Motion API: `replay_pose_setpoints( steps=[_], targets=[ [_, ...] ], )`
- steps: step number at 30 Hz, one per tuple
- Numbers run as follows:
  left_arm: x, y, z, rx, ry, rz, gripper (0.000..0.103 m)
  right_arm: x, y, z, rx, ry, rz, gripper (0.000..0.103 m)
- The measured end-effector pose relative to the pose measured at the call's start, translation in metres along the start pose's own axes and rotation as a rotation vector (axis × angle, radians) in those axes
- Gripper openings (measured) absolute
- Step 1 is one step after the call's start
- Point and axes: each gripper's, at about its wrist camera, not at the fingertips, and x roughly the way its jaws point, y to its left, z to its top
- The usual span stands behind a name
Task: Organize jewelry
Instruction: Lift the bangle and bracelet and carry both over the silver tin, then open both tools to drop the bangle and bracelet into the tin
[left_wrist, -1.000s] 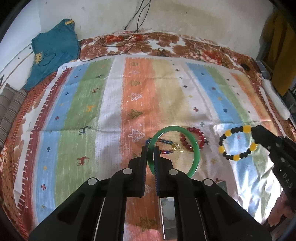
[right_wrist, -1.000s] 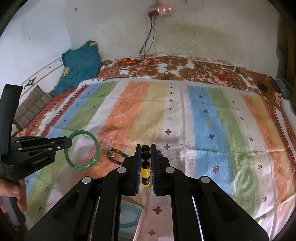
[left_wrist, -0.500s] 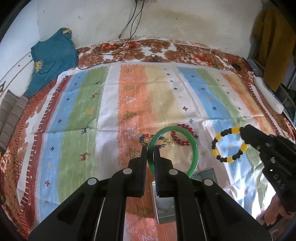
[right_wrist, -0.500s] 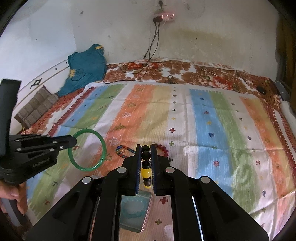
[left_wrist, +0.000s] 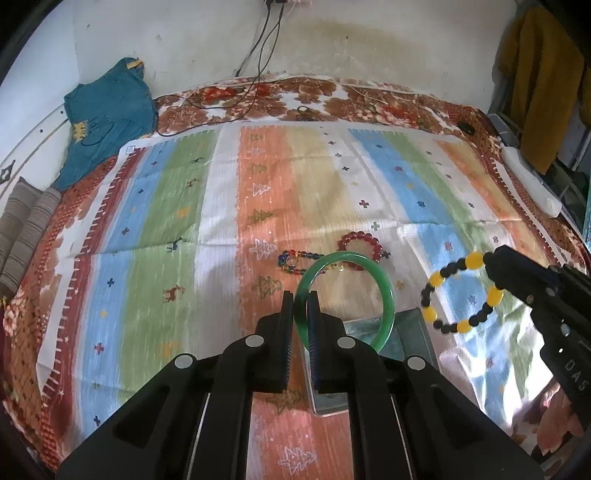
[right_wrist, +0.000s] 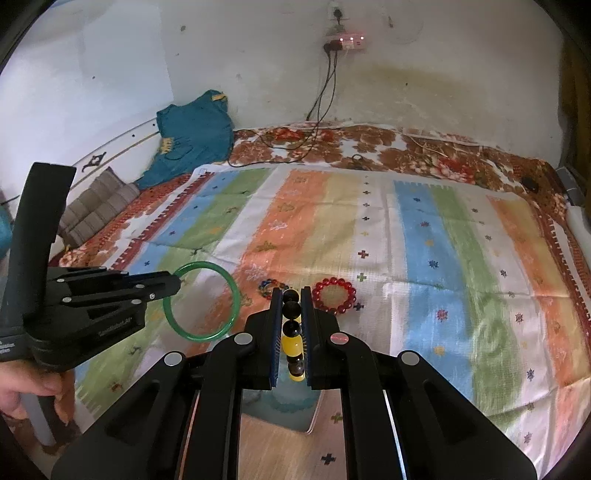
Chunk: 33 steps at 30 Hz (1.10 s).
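My left gripper (left_wrist: 300, 295) is shut on a green bangle (left_wrist: 384, 295), which hangs in the air above the striped cloth; from the right wrist view the same bangle (right_wrist: 201, 334) juts from the left gripper (right_wrist: 173, 284). My right gripper (right_wrist: 291, 295) is shut on a yellow-and-black bead bracelet (right_wrist: 291, 341), seen whole in the left wrist view as a bead bracelet (left_wrist: 461, 291) at the right gripper's (left_wrist: 493, 258) tip. Under both grippers sits a small teal-lined box (left_wrist: 410, 332), (right_wrist: 280, 406). A red bead bracelet (right_wrist: 334, 301) and a multicoloured bead bracelet (right_wrist: 269, 286) lie on the cloth beyond.
A striped cloth (left_wrist: 184, 221) covers a floral bedspread (left_wrist: 317, 96). A teal garment (left_wrist: 107, 114) and striped cushions (left_wrist: 26, 229) lie at the far left. Cables (right_wrist: 295, 144) run down the wall onto the bed. A person's hand (right_wrist: 22, 391) holds the left gripper's handle.
Both grippers have drawn back toward the near edge and risen a little, each keeping its bracelet. The teal-lined box has come further into view beneath them.
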Motion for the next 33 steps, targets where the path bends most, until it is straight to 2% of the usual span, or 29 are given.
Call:
replay_pose_setpoints(
  steps=[11,15,17,18,19,20,21,28,33],
  targets=[
    [-0.014,-0.009,-0.017,0.013,-0.004,-0.01,0.007,-0.009,0.005,-0.015,-0.008,0.016,0.008,0.011],
    [-0.017,-0.013,-0.022,0.018,0.002,-0.026,0.007,-0.007,0.004,-0.018,0.004,0.055,0.035,0.011],
    [-0.017,-0.014,-0.022,0.012,0.005,-0.032,0.011,-0.005,0.002,-0.019,0.009,0.065,0.032,0.012],
    [-0.017,-0.013,-0.022,0.008,0.002,-0.03,0.011,-0.006,0.001,-0.019,0.008,0.061,0.024,0.015],
    [-0.017,-0.012,-0.022,0.003,-0.001,-0.023,0.017,-0.006,-0.001,-0.019,0.01,0.057,0.016,0.019],
    [-0.017,-0.011,-0.022,-0.004,-0.001,-0.023,0.024,-0.006,-0.003,-0.019,0.018,0.057,0.012,0.029],
    [-0.016,-0.01,-0.022,-0.01,0.0,-0.024,0.025,-0.006,-0.006,-0.019,0.03,0.059,0.008,0.033],
    [-0.011,0.004,-0.02,-0.047,0.012,0.002,0.035,0.001,-0.021,-0.016,0.081,0.071,-0.026,0.04],
    [-0.009,0.01,-0.019,-0.068,0.016,0.008,0.035,0.0,-0.033,-0.013,0.126,0.063,-0.032,0.04]
  ],
)
